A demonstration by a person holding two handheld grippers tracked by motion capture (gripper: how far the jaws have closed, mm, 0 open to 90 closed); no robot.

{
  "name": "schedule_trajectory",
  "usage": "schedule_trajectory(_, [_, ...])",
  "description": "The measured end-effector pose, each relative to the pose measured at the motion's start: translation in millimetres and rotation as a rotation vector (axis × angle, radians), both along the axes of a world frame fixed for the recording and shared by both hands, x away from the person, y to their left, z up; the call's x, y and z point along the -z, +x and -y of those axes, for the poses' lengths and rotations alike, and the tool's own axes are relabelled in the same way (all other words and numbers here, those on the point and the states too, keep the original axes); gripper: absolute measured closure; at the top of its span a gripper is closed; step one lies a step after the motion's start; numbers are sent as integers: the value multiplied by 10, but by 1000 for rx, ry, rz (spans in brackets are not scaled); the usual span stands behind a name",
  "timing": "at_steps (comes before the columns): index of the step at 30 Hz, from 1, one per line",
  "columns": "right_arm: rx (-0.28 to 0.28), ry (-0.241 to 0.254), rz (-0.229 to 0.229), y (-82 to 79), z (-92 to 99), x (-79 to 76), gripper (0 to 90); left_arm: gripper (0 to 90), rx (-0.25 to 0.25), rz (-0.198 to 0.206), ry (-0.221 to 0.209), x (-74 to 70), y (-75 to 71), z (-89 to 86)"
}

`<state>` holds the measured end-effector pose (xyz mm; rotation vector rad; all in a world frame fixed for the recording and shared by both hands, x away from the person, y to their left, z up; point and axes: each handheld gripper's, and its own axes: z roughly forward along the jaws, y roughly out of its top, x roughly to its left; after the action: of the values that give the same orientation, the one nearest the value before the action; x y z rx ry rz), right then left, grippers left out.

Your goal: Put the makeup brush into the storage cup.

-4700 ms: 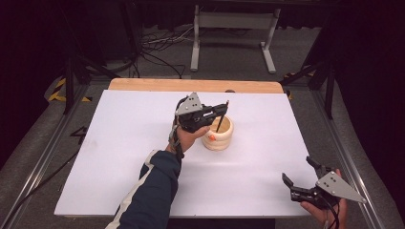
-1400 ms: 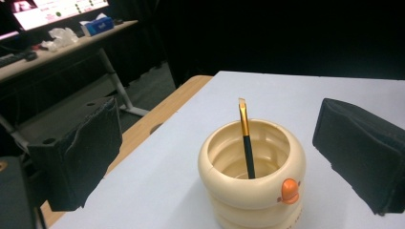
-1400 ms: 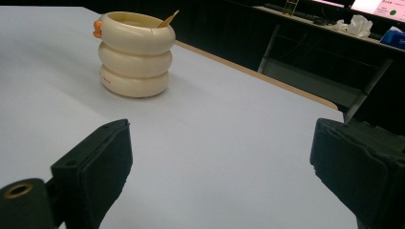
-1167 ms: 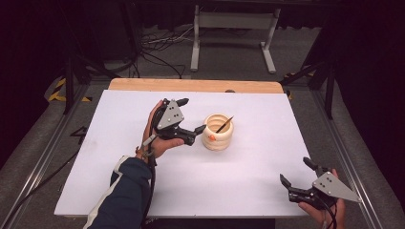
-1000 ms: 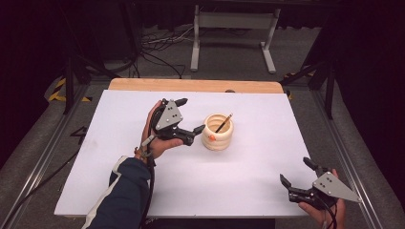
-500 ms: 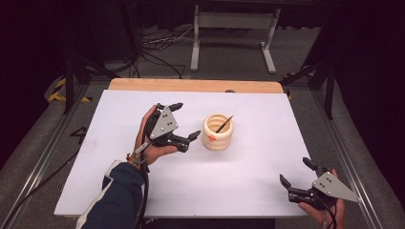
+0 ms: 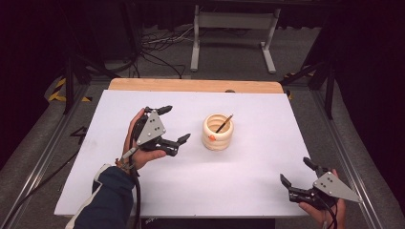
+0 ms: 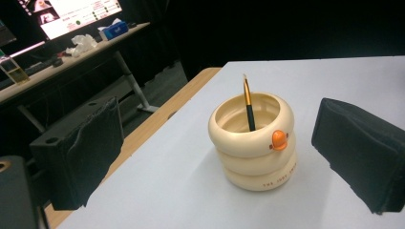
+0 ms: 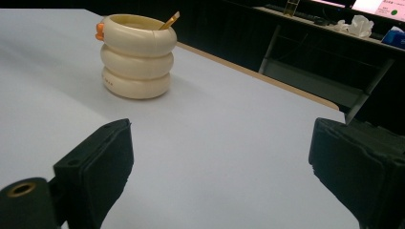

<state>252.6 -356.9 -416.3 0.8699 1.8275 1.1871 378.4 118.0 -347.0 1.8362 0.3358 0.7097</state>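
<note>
The cream pen holder point(image 7: 218, 132), a stack of 3 rings with a small orange beak on its side, stands upright near the middle of the white table point(image 7: 239, 191). A thin dark brush point(image 7: 223, 123) leans inside it, tip up against the rim, so the job looks done. The left gripper point(image 7: 173, 125) hangs just to the holder's left with its jaws spread wide and empty, clear of the rim so nothing tips. The right gripper point(image 7: 297, 172) rests at the near right corner, jaws wide too, well apart from the holder and out of the way.
</note>
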Motion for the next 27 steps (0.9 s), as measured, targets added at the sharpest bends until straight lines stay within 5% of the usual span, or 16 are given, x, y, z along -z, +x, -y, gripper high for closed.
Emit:
schedule_trajectory(15, [-4, -1, 1, -5, -14, -8, 84, 48, -34, -11, 8, 111, -142, -304])
schedule_trajectory(22, [-14, 5, -4, 1, -28, -8, 86, 55, -44, -48, -38, 230, -181, -458])
schedule_trajectory(27, [-2, 11, -9, 19, -2, 7, 87, 55, -62, -47, 25, 311, -237, -541])
